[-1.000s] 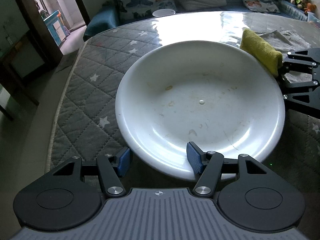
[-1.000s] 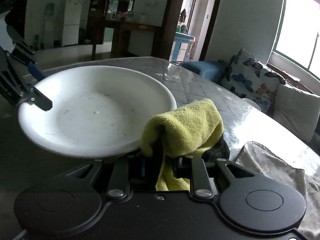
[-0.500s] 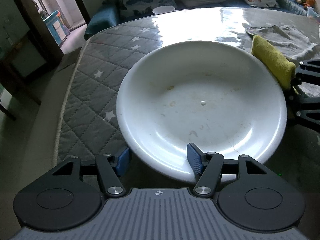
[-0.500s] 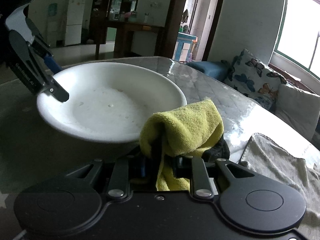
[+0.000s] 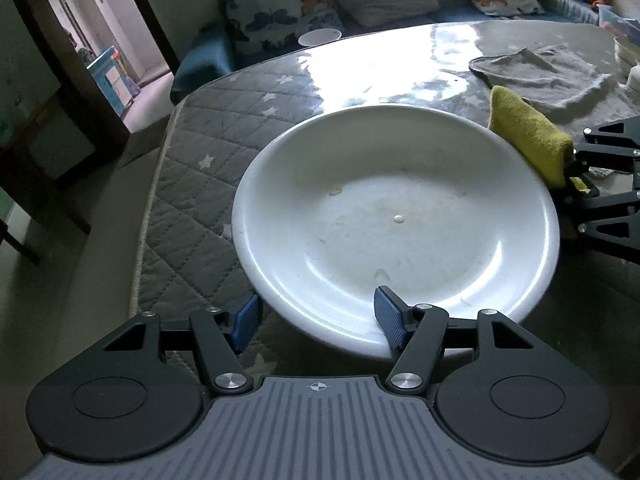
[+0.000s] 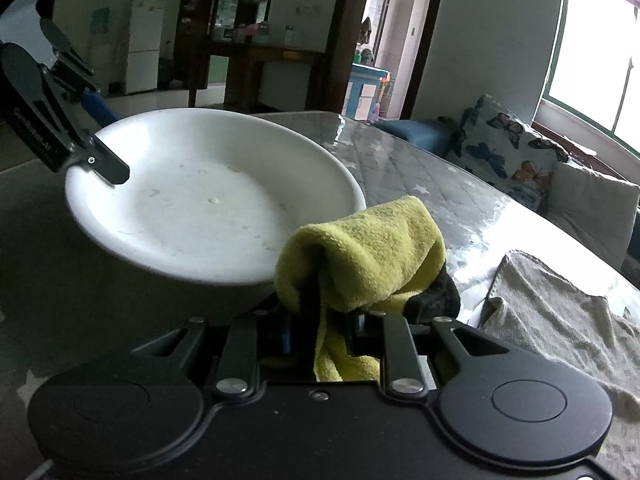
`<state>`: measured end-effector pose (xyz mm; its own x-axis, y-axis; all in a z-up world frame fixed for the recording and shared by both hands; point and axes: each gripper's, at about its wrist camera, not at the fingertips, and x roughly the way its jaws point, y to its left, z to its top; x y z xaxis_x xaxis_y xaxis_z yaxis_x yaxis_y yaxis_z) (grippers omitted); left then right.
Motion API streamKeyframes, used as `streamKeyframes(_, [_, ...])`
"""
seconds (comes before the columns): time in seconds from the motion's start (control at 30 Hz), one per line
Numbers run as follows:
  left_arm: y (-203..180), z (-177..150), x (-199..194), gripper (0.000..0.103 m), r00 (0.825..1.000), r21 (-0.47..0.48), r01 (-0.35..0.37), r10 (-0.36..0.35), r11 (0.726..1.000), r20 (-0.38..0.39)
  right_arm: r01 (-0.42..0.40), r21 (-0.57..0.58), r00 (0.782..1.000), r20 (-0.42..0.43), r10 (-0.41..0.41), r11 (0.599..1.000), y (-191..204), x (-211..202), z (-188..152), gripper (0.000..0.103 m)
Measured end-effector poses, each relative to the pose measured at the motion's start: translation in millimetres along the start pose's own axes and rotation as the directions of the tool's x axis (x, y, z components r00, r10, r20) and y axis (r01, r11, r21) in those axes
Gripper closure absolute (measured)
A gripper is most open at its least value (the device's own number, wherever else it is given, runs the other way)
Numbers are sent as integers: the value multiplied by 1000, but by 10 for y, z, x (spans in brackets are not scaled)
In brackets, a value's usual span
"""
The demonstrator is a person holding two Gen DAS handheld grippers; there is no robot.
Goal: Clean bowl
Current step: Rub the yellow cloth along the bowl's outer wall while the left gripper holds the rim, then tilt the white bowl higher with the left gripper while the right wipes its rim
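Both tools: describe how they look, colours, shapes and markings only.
The left tool has black linkage arms with silver pivot screws, two round black discs, blue ribbed pads and a grey ribbed body bearing a small crosshair mark. The right tool has the same black linkages, discs and screws, but its body is black. The left tool's linkage carries faint lettering, unreadable here.

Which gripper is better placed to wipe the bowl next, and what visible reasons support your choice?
Probably the right gripper: its jaws already clamp the yellow cloth, which sits just outside the bowl rim. The left gripper is busy, its jaws pinching the bowl's near rim to steady it.
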<state>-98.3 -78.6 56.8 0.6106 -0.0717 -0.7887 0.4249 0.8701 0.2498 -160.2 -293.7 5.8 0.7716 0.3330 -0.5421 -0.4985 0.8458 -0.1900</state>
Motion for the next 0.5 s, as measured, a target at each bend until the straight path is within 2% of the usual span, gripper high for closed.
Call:
streamKeyframes(0.13, [-15, -21, 42, 38, 1000, 24, -2, 2, 1000, -15, 1, -1, 1000, -2, -1, 1000, 13, -6, 3, 78])
streamKeyframes(0.2, [-23, -37, 17, 31, 1000, 54, -17, 18, 998, -2, -2, 2, 1000, -3, 2, 1000, 7, -6, 9, 78])
streamKeyframes(0.33, [-111, -98, -152, 25, 994, 158, -82, 69, 984, 86, -3, 3, 1000, -4, 3, 1000, 30, -17, 18, 78])
streamKeyframes(0.5, [-276, -160, -316, 23, 992, 253, -29, -2, 967, 123, -2, 3, 1000, -2, 2, 1000, 72, -40, 25, 78])
